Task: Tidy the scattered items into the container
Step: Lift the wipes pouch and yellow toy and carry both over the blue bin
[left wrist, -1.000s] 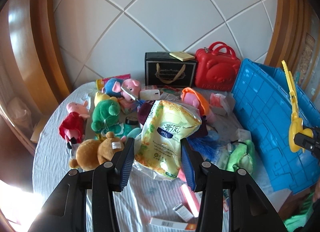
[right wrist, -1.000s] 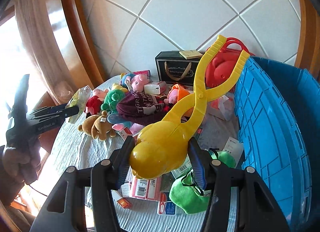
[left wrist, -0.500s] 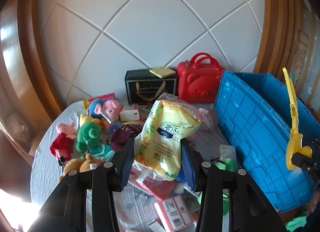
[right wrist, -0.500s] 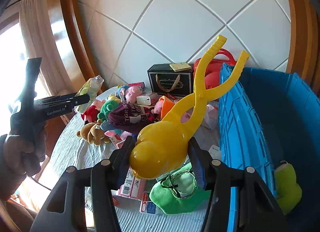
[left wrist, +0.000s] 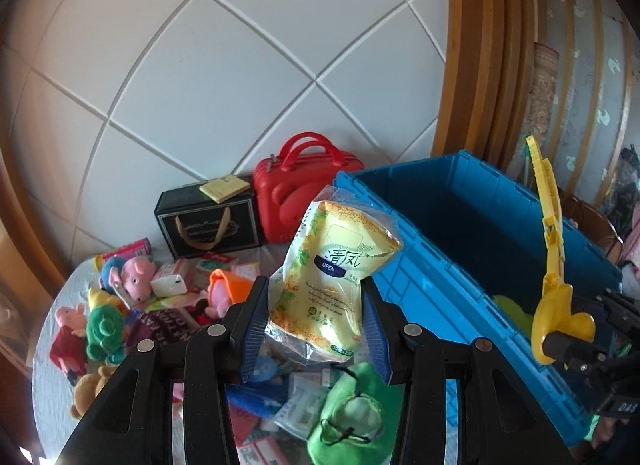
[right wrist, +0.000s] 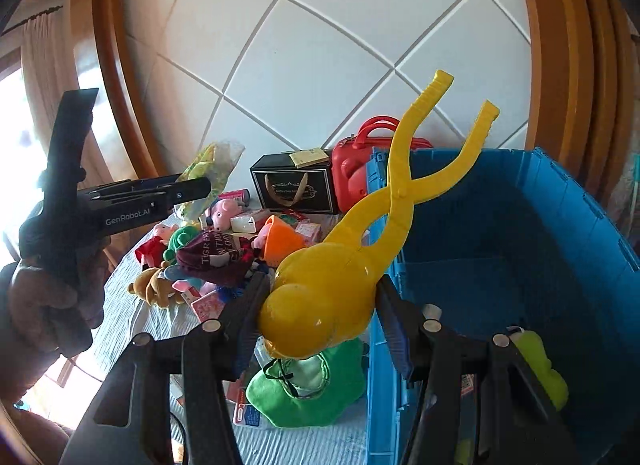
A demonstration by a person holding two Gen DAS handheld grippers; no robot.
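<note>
The left gripper (left wrist: 314,317) has its fingers clamped on a crinkly plastic tissue pack (left wrist: 335,285), beside the ribbed blue plastic crate (right wrist: 500,225). The right gripper (right wrist: 320,305) has its fingers clamped on a glossy yellow snowball-maker tongs (right wrist: 324,297) at the crate's rim. A lime-green plush toy (right wrist: 540,365) lies inside.

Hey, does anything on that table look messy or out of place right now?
Yes. Plush toys, small boxes and a green pouch lie jumbled across the table, some overlapping, outside the blue crate. The crate holds only a lime-green item that shows.
</note>
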